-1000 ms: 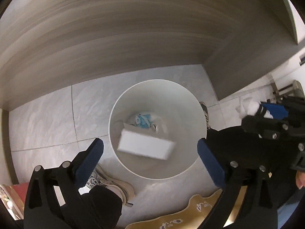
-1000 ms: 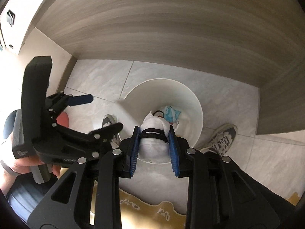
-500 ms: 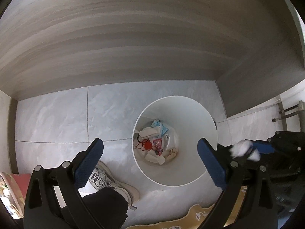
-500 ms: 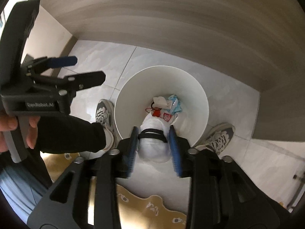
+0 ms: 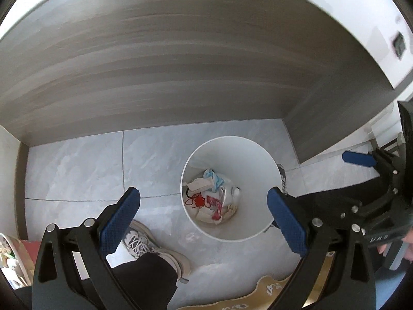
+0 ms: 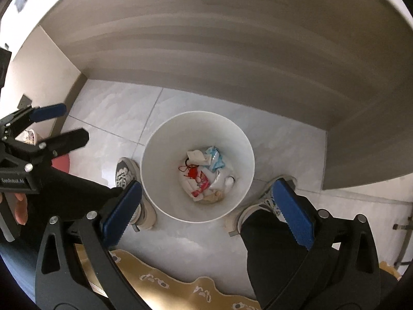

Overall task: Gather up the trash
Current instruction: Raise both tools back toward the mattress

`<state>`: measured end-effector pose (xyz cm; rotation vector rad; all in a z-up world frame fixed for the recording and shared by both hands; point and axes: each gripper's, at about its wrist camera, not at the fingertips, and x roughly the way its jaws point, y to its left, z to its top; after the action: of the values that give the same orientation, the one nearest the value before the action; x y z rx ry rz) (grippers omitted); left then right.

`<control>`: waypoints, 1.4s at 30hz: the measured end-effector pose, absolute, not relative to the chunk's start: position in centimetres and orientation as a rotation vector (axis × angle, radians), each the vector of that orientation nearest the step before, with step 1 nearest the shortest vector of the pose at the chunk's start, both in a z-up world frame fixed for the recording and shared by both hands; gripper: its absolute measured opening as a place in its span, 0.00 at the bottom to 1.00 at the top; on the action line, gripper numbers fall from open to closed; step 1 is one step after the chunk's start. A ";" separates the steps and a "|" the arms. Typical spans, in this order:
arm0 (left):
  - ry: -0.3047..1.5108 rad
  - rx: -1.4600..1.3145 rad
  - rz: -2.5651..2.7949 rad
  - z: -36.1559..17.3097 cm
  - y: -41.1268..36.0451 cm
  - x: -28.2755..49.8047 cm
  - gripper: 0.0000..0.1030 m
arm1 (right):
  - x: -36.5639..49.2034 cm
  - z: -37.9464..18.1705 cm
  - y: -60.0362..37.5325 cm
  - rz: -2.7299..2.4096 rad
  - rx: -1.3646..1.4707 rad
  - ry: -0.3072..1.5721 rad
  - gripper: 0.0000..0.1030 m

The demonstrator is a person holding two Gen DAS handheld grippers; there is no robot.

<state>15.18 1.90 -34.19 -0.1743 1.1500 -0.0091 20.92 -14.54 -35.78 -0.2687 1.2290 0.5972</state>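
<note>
Left wrist view: the left gripper (image 5: 204, 217) is hanging above a white round trash bin (image 5: 268, 168) that is standing on pale grey floor tiles (image 5: 77, 170). Its 2 blue-padded fingers (image 5: 120, 222) are spread wide, with nothing between them. Trash (image 5: 210, 199) is lying at the bottom of the bin: crumpled white paper, a light blue piece, a red tangle and a red-and-white wrapper. A grey wood-grain panel (image 5: 180, 64) is rising behind the bin. 1 white sneaker (image 5: 152, 245) is showing below the bin, beside a yellow patterned mat (image 5: 271, 292). At the right edge, the right gripper (image 5: 361, 165) is appearing from the side, with only 1 blue pad visible.

Right wrist view: the right gripper (image 6: 206, 211) is looking straight down into the same trash bin (image 6: 155, 149), its fingers (image 6: 294, 214) also spread wide and holding nothing. The trash (image 6: 206, 175) is lying in the bin's bottom. This view is showing both sneakers, 1 (image 6: 129, 180) left of the bin and 1 (image 6: 263, 201) right of it, touching or nearly touching its wall. The left gripper (image 6: 59, 124) is showing at the left, fingers apart, with a hand (image 6: 19, 206) gripping its handle.
</note>
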 end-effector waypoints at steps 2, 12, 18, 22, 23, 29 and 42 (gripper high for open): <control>1.144 -0.161 -0.010 -33.6 1.7 14.0 0.94 | 20.0 -35.1 -14.6 0.605 -0.269 1.205 0.95; 1.035 -0.179 -0.018 -30.2 1.5 8.8 0.94 | 16.5 -31.5 -16.1 0.572 -0.246 1.102 0.95; 0.951 -0.160 -0.063 -26.3 1.1 6.4 0.94 | 14.5 -26.6 -17.4 0.570 -0.243 0.986 0.95; 0.875 -0.109 -0.084 -22.4 0.5 5.7 0.94 | 13.7 -21.6 -17.9 0.605 -0.206 0.900 0.95; 0.850 -0.106 -0.086 -21.1 0.3 5.4 0.94 | 13.6 -20.2 -18.0 0.611 -0.192 0.876 0.95; 0.738 -0.056 -0.054 -14.3 -0.6 5.7 0.94 | 13.2 -11.1 -17.8 0.642 -0.163 0.706 0.95; 0.634 0.001 -0.057 -4.8 -1.2 7.6 0.94 | 14.1 -4.0 -19.1 0.626 -0.144 0.642 0.95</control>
<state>7.62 -1.15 -4.85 0.0011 0.6341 -0.0567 14.11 -19.06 -3.97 -0.1438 0.6421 0.6261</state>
